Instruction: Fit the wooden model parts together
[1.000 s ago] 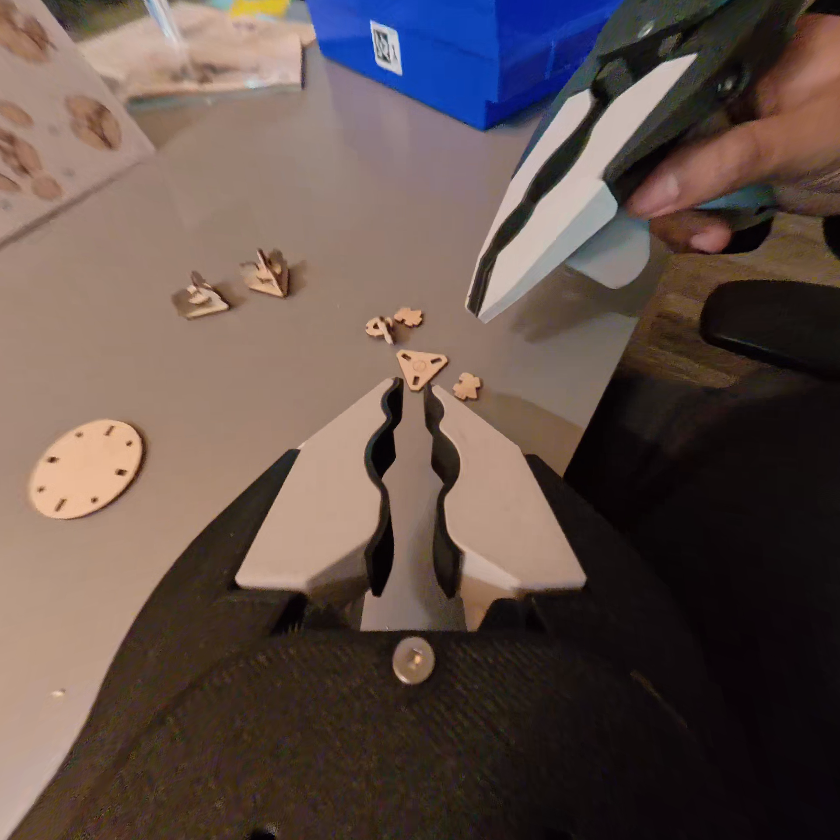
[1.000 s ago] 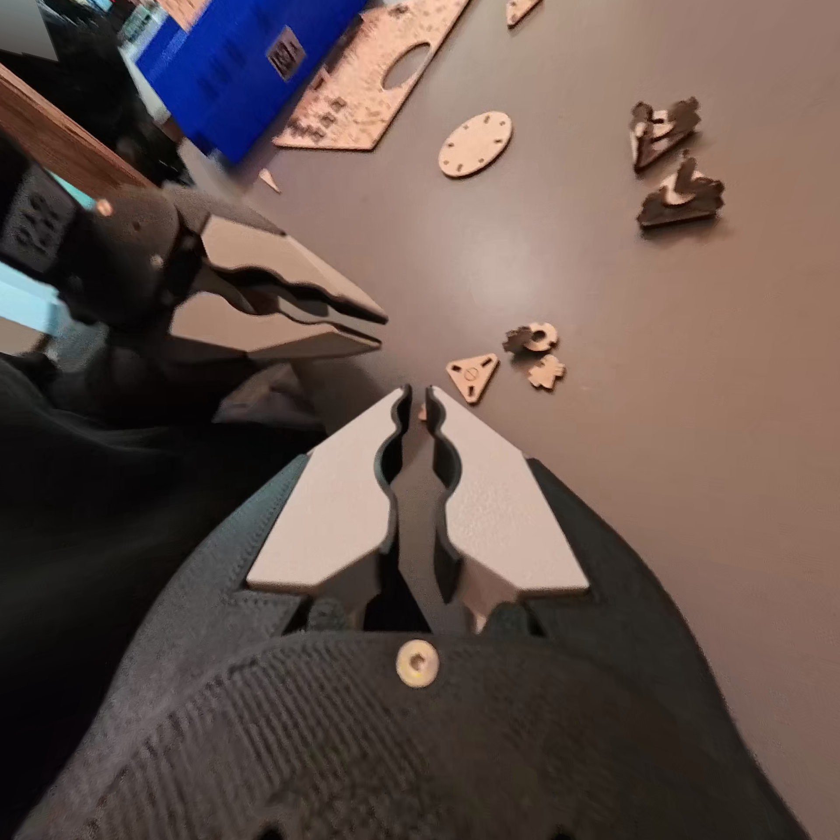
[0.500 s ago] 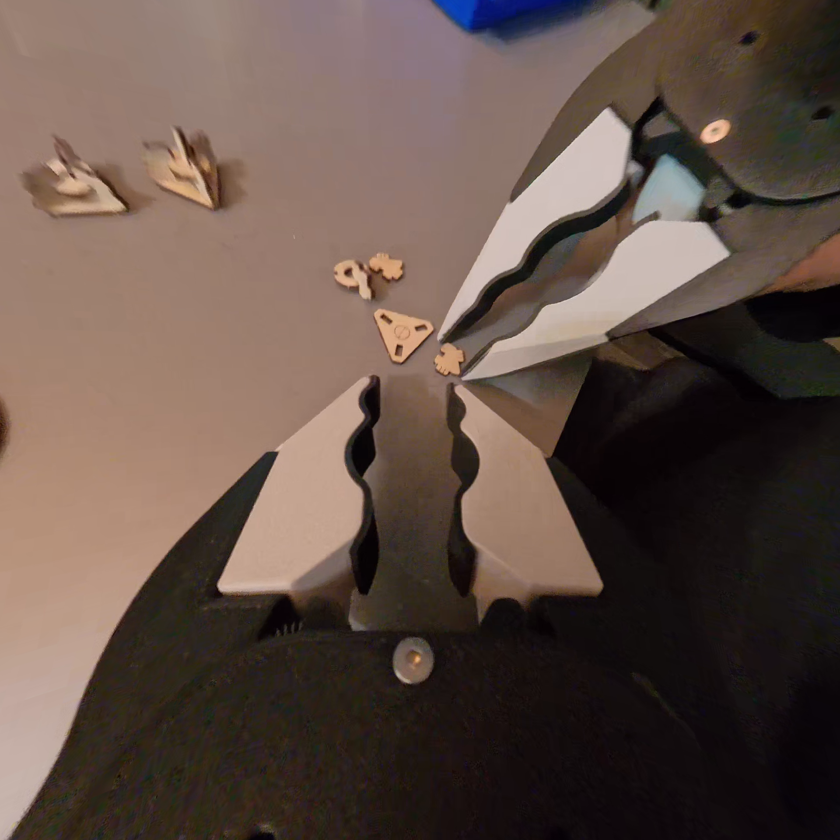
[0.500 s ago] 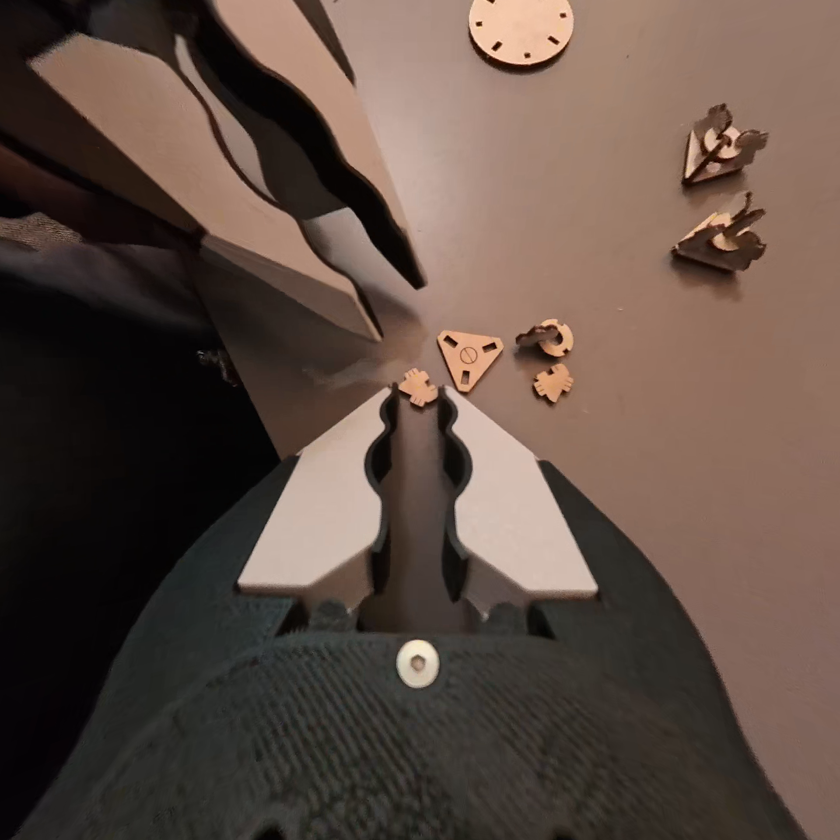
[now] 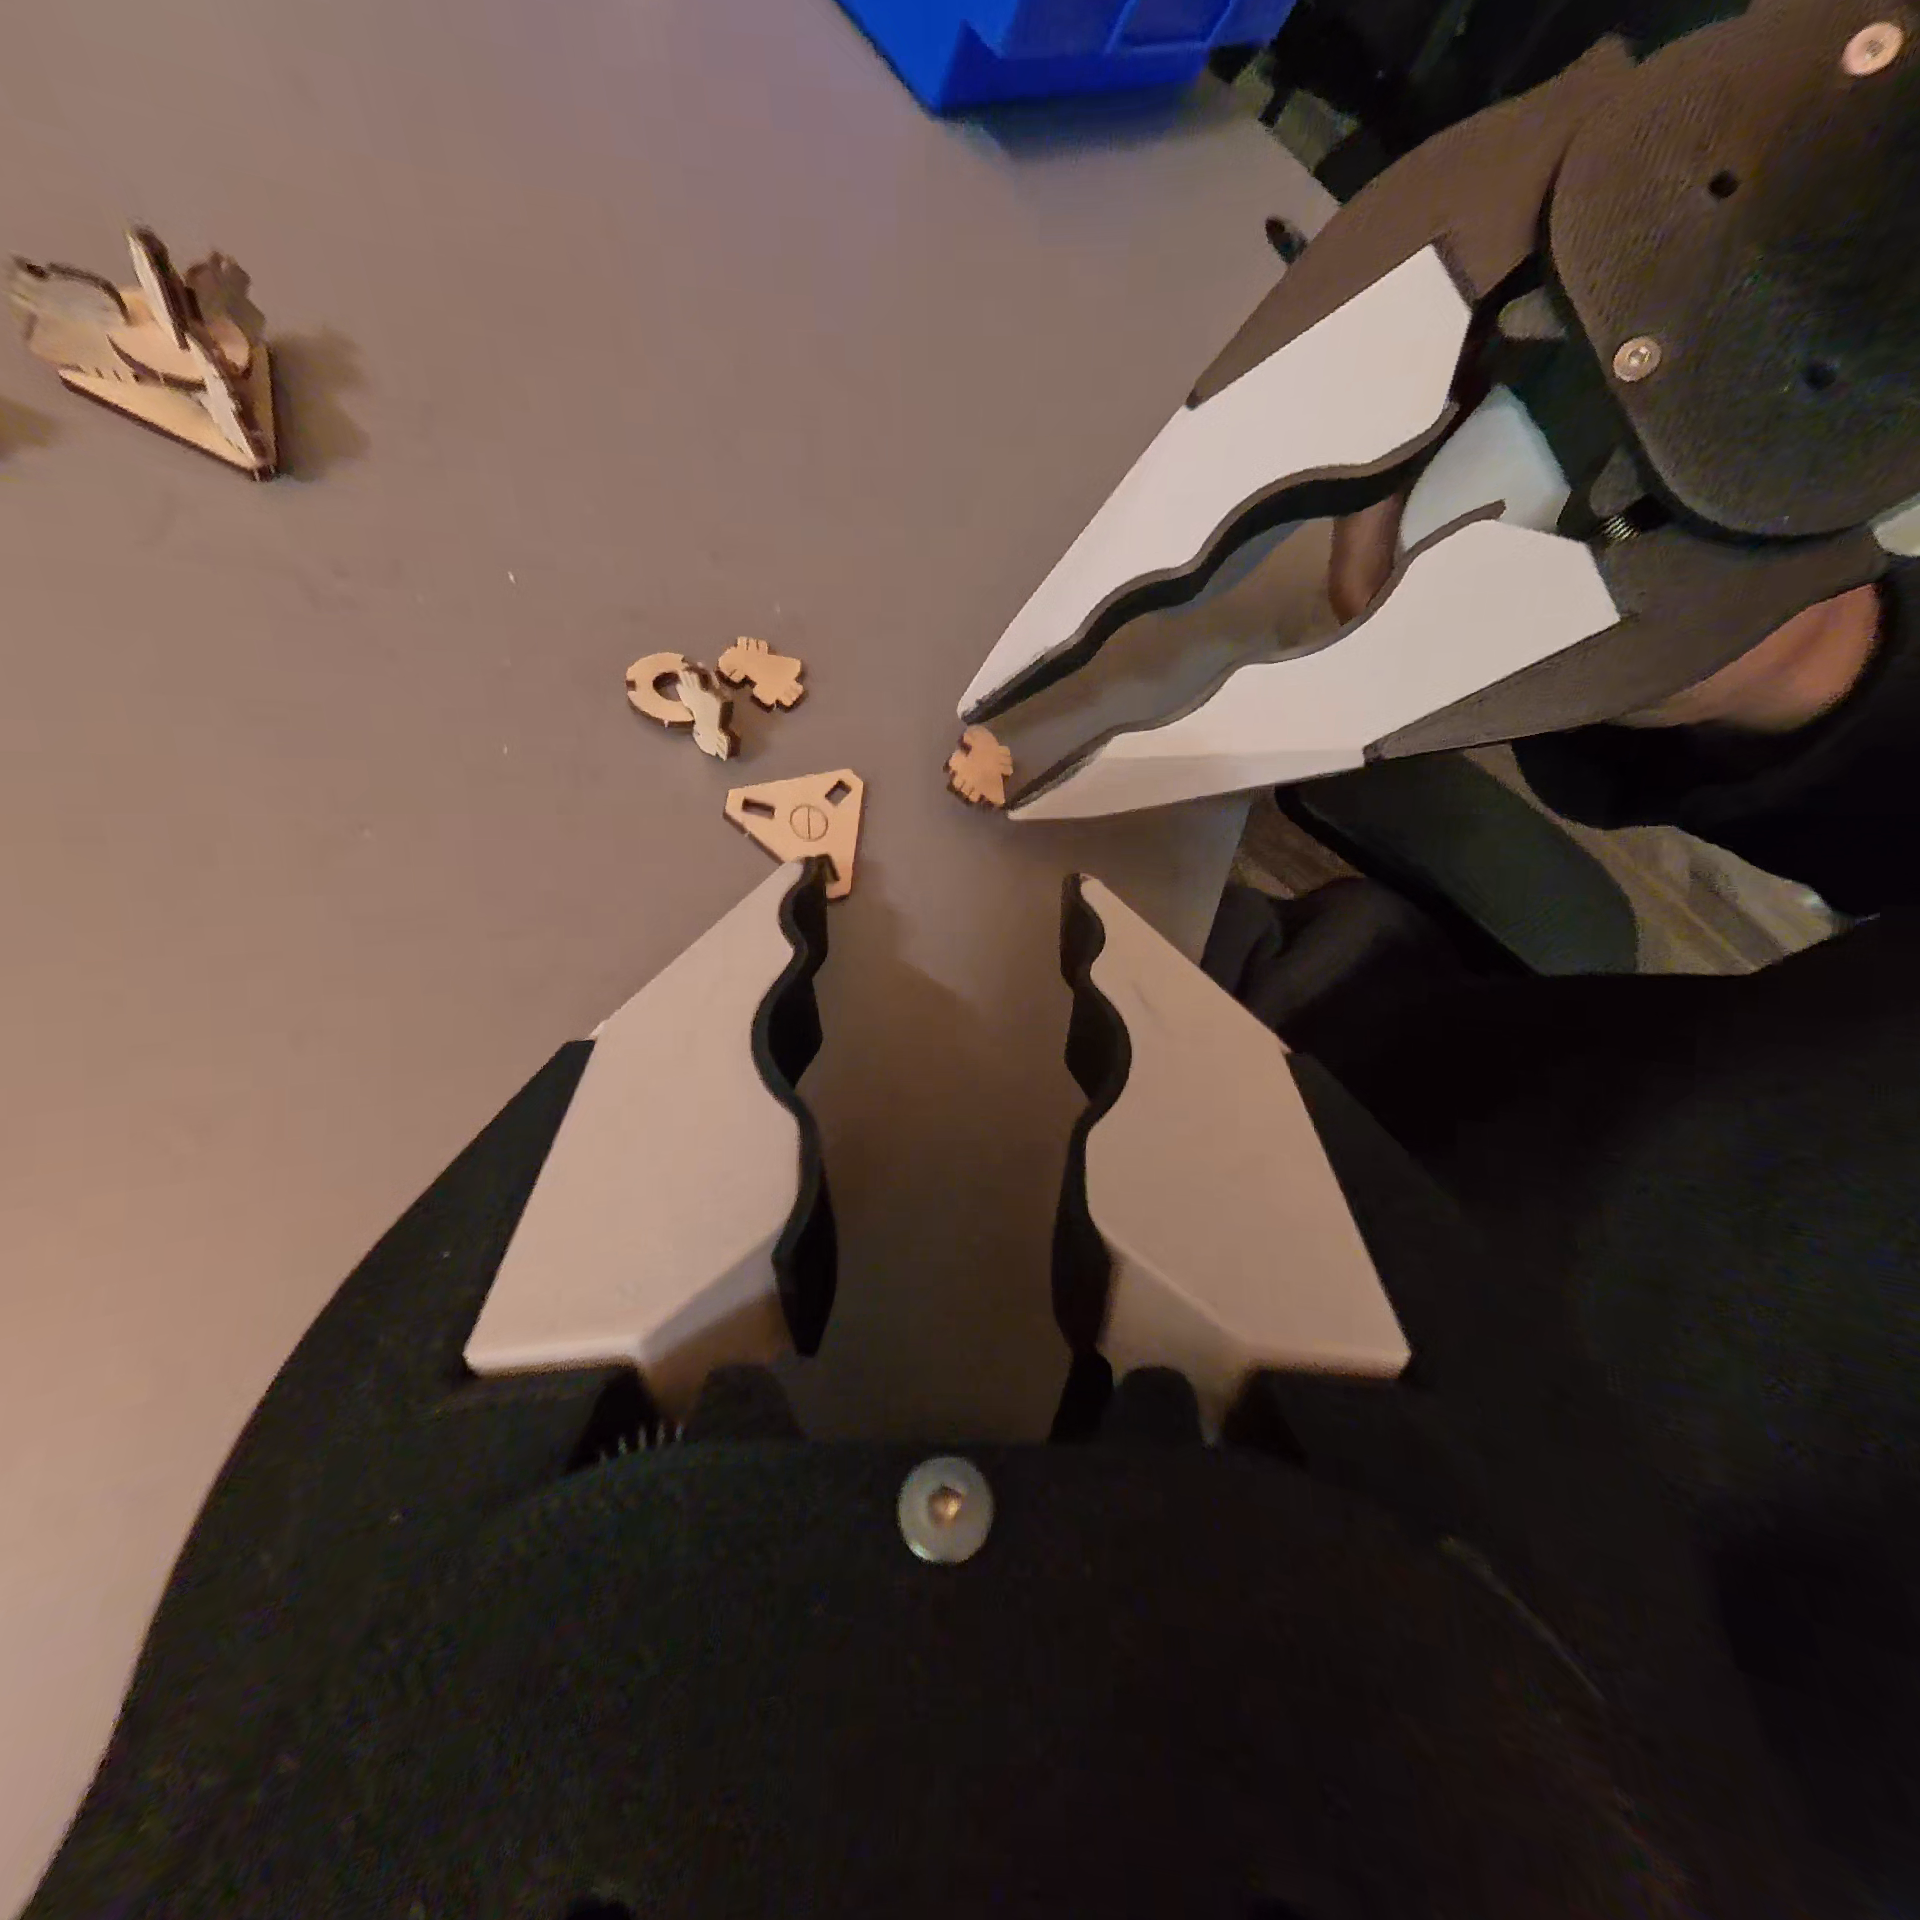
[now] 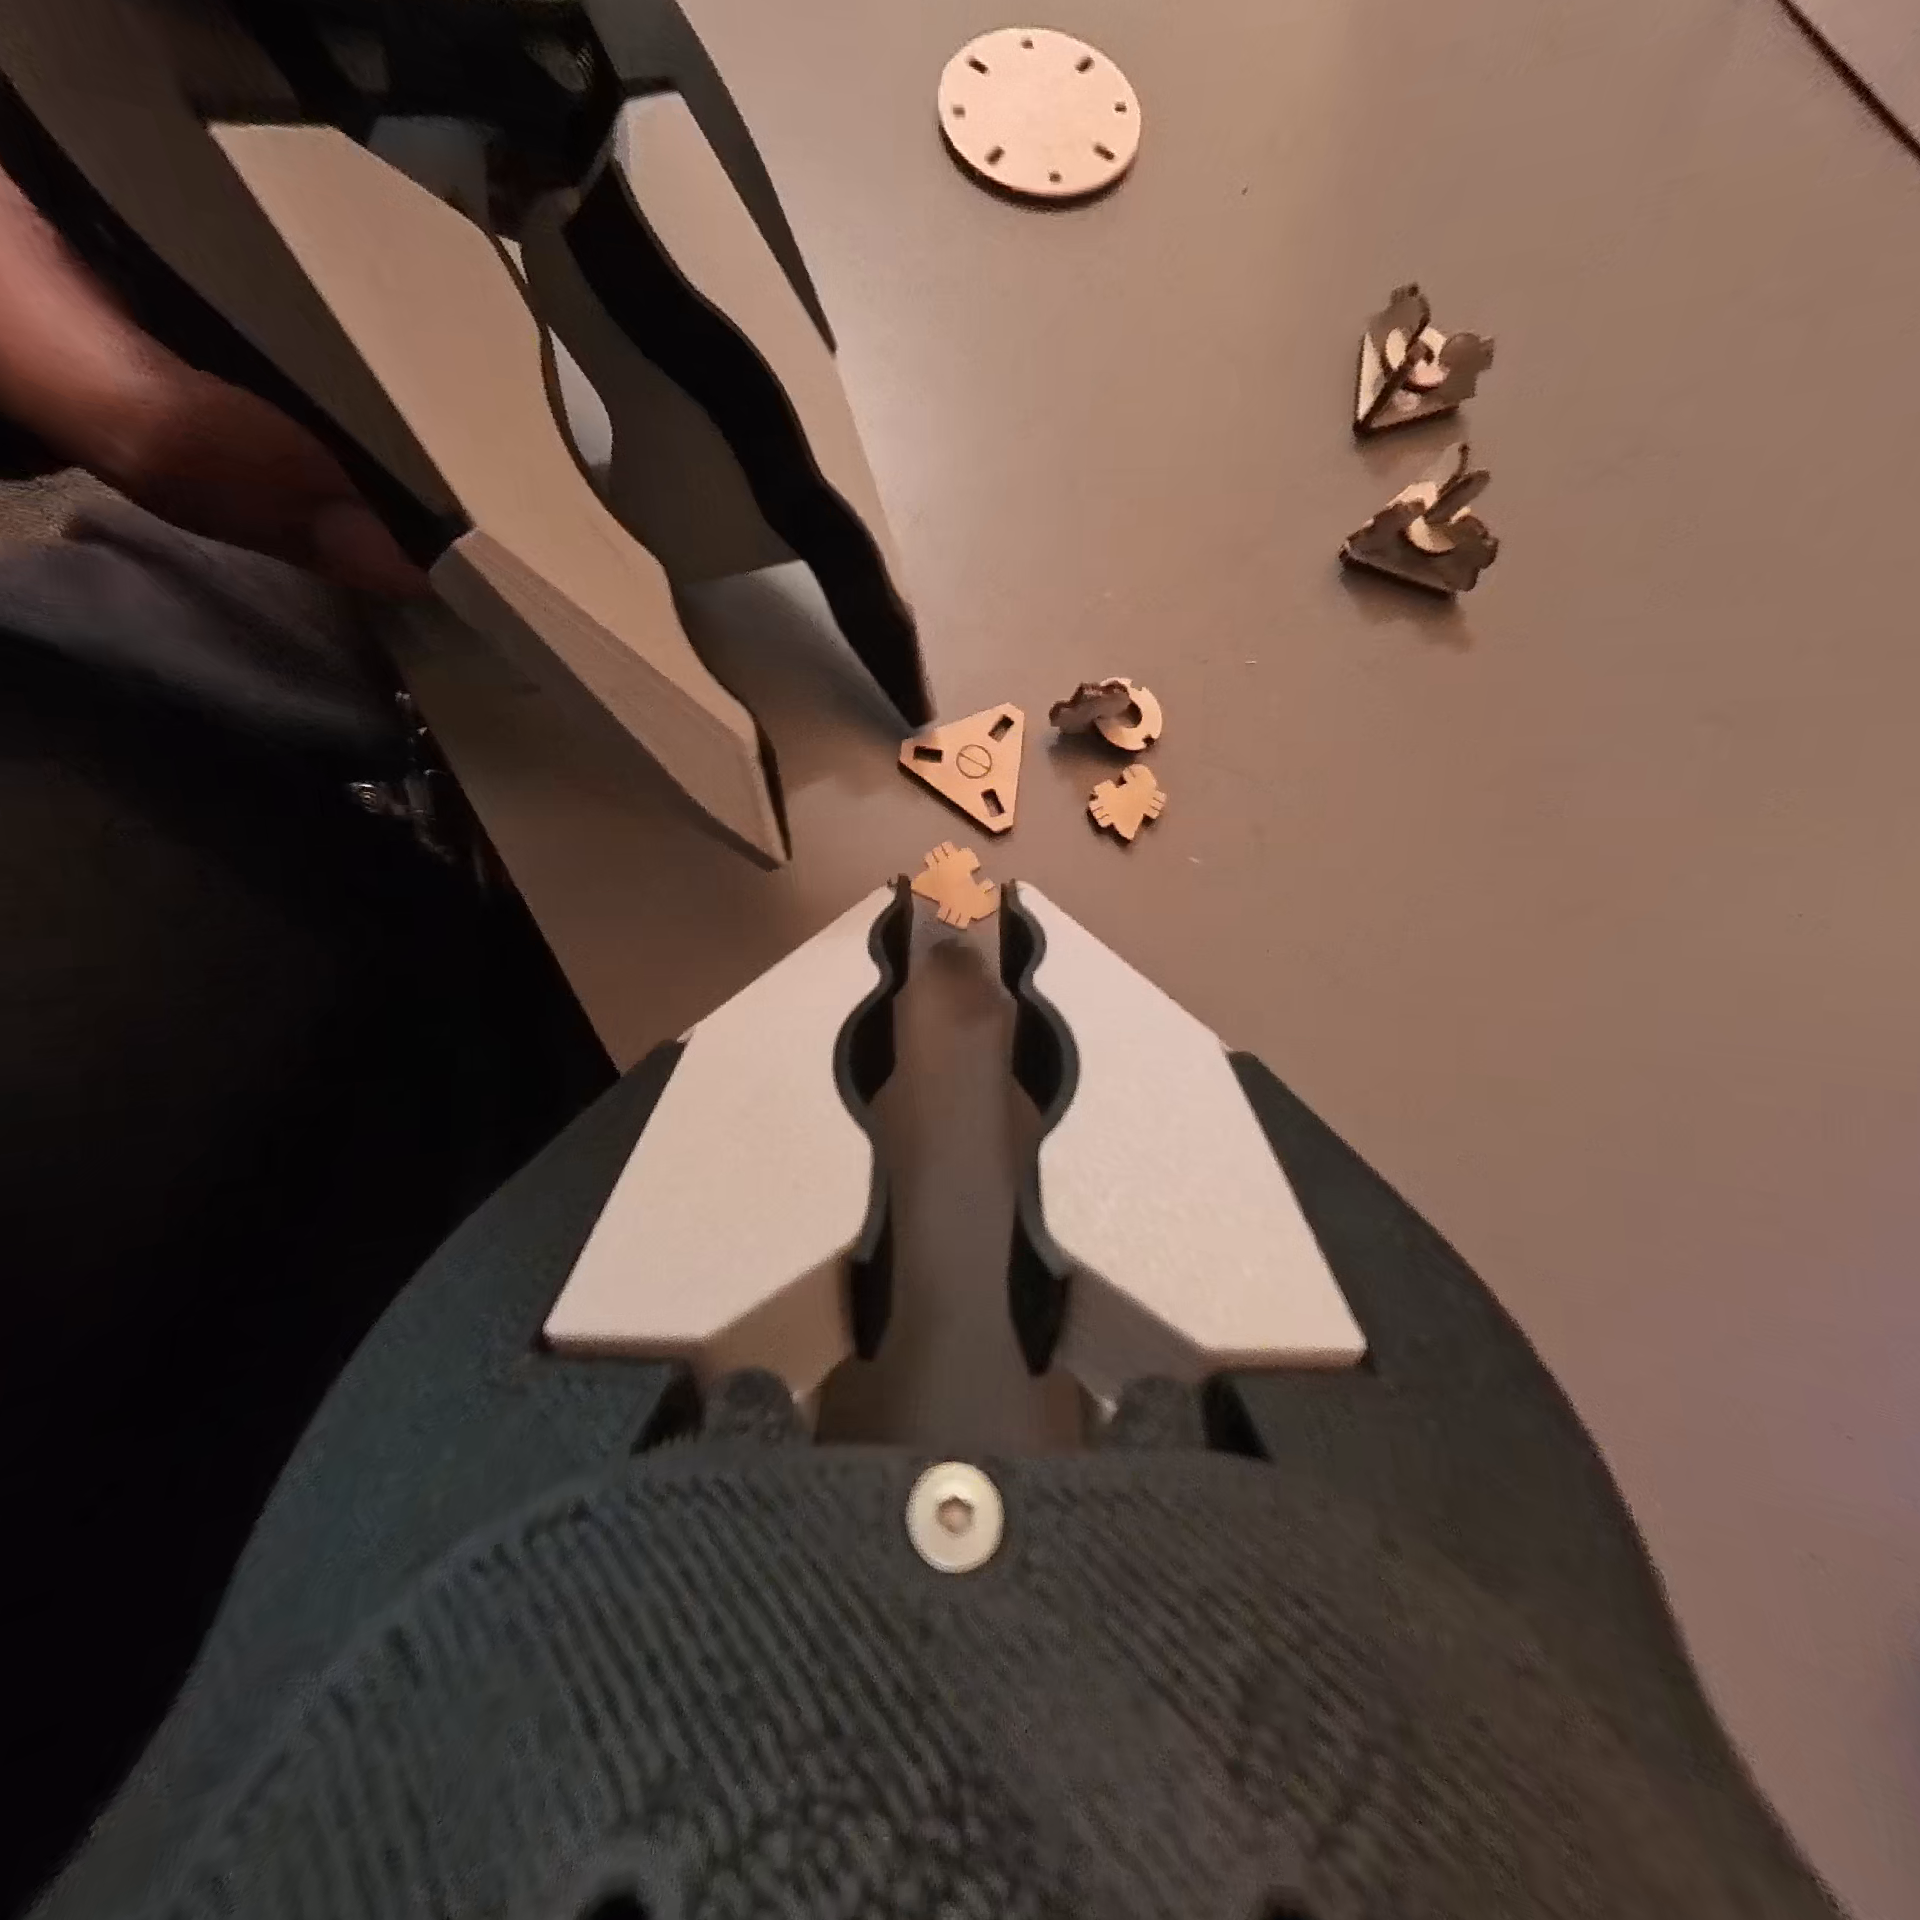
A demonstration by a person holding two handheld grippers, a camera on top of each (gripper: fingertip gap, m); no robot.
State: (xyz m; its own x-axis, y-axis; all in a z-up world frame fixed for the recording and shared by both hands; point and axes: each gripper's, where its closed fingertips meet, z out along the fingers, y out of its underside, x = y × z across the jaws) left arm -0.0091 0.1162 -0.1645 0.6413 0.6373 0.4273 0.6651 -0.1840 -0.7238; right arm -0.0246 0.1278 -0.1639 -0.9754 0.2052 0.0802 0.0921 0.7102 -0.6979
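The right gripper pinches a small notched wooden piece between its fingertips at frame centre. The left gripper stands wide, its left fingertip at the triangular wooden plate. Assembled pieces lie upper right, a slotted disc at top.

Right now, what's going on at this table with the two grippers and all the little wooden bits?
A person holds a gripper in each hand over a grey table scattered with small laser-cut wooden pieces. The right gripper has a small notched wooden piece between its fingertips, lifted just off the table. The left gripper is open and holds nothing, one fingertip at a corner of the flat triangular wooden plate. Nearby lie a wooden ring piece, another small notched piece, two assembled wooden pieces and a round slotted wooden disc.
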